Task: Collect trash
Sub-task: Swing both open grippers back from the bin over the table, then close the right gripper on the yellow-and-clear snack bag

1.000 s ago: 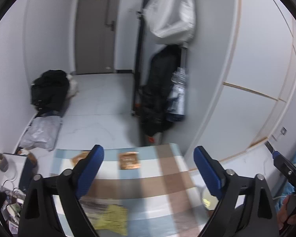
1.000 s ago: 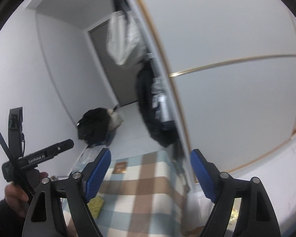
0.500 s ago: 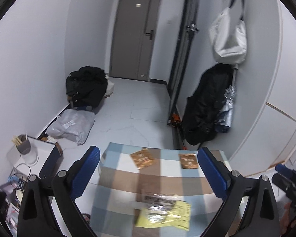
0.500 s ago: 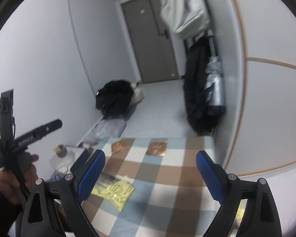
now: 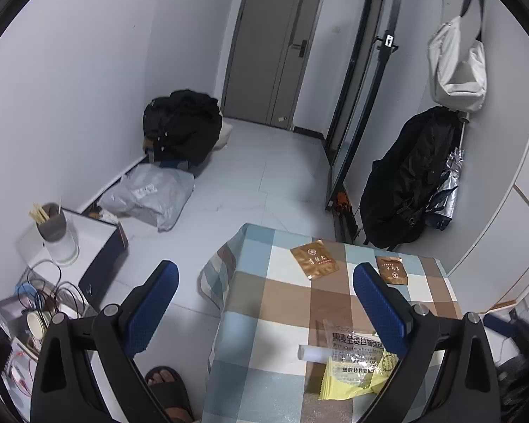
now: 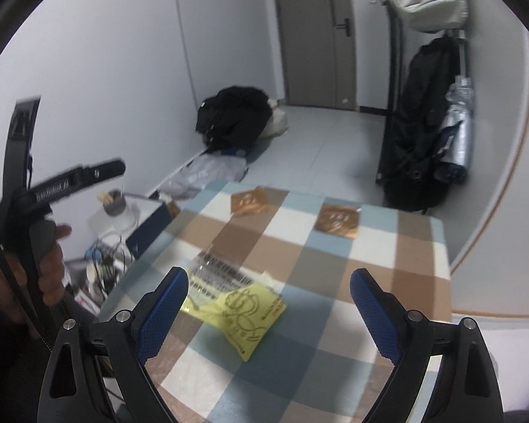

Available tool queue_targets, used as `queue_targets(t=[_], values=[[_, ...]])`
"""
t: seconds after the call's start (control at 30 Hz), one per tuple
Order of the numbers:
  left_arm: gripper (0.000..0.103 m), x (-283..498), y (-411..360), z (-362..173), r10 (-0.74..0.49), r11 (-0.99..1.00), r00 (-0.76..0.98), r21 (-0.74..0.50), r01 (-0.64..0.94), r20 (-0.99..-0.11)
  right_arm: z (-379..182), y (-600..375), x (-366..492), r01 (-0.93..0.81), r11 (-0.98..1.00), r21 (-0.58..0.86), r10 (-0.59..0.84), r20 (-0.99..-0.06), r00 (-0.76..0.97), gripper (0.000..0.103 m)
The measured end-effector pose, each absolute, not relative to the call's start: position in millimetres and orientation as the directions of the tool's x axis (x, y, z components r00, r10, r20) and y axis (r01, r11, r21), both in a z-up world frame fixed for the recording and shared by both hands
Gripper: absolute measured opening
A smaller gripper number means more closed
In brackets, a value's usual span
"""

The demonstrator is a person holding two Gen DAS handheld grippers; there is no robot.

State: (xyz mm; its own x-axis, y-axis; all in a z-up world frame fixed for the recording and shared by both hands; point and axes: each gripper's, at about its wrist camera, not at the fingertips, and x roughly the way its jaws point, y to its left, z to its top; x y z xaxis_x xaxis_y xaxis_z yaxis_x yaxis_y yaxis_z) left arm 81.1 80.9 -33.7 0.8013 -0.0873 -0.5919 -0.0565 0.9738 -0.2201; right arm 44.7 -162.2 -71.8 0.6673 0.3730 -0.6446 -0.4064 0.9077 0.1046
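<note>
A: A small entry room, grey door at the far end, pale tiled floor, and in front a worktop [image 5: 261, 303] under a blue, brown and white checked cloth.

B: Start at the claws. The right claw [image 6: 268, 312] hangs above the near part of the cloth with its blue pads spread wide, nothing between them. The left claw [image 5: 266, 308] is just as wide and empty, aimed partly off the worktop's left edge toward the floor.

A: Why so wide, do you think?

B: My guess is they are being readied for flat, thin trash. The nearest piece is a yellow wrapper [image 6: 245, 313] with a clear printed wrapper [image 6: 217, 271] touching it, both lying flat just ahead of the right claw.

A: And further out?

B: Two brown sachets near the far edge, the left sachet [image 5: 314, 259] and the right sachet [image 5: 391, 269], apart from each other (both flat too, so hard to pinch).

A: Anything in the way?

B: Nothing between the claws and the wrappers. No bin shows. A black bag [image 5: 181, 125] and a grey parcel [image 5: 151, 194] lie on the floor, and a dark coat [image 5: 405, 183] hangs at the right wall.
</note>
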Motion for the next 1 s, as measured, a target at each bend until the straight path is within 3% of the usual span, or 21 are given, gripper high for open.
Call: queue_targets(t=[0.2, 0.47, 0.67, 0.87, 0.93, 1.0], values=[[0.098, 91.3, 104.7, -43.7, -0.107, 0.955, 0.754, -0.278, -0.104, -0.648, -96.8, -125.9, 51.5, -0.48, 0.876, 0.048, 0.37, -0.705, 0.605, 0.094], [0.098, 96.5, 119.4, -45.8, -0.134, 0.941, 0.741, -0.318, -0.112, -0.658, -128.4, -66.1, 59.6, -0.646, 0.762, -0.058, 0.381, -0.766, 0.518, 0.094], [0.098, 96.9, 133.8, -45.6, -0.153, 0.917, 0.739, -0.373, -0.141, -0.656, -153.9, -33.9, 59.5, -0.691, 0.689, -0.219, 0.294, -0.787, 0.542, 0.094], [0.098, 100.1, 140.9, -45.0, -0.162, 0.901, 0.742, -0.404, -0.158, -0.651, -160.2, -27.7, 63.4, -0.671, 0.688, -0.276, 0.267, -0.764, 0.587, 0.092], [0.098, 100.4, 142.0, -45.3, -0.165, 0.897, 0.742, -0.412, -0.162, -0.65, -160.7, -27.1, 65.4, -0.664, 0.694, -0.276, 0.265, -0.76, 0.593, 0.087], [0.098, 101.3, 142.5, -46.0, -0.17, 0.894, 0.739, -0.417, -0.163, -0.652, -161.0, -26.9, 67.2, -0.663, 0.696, -0.275, 0.263, -0.762, 0.591, 0.073]])
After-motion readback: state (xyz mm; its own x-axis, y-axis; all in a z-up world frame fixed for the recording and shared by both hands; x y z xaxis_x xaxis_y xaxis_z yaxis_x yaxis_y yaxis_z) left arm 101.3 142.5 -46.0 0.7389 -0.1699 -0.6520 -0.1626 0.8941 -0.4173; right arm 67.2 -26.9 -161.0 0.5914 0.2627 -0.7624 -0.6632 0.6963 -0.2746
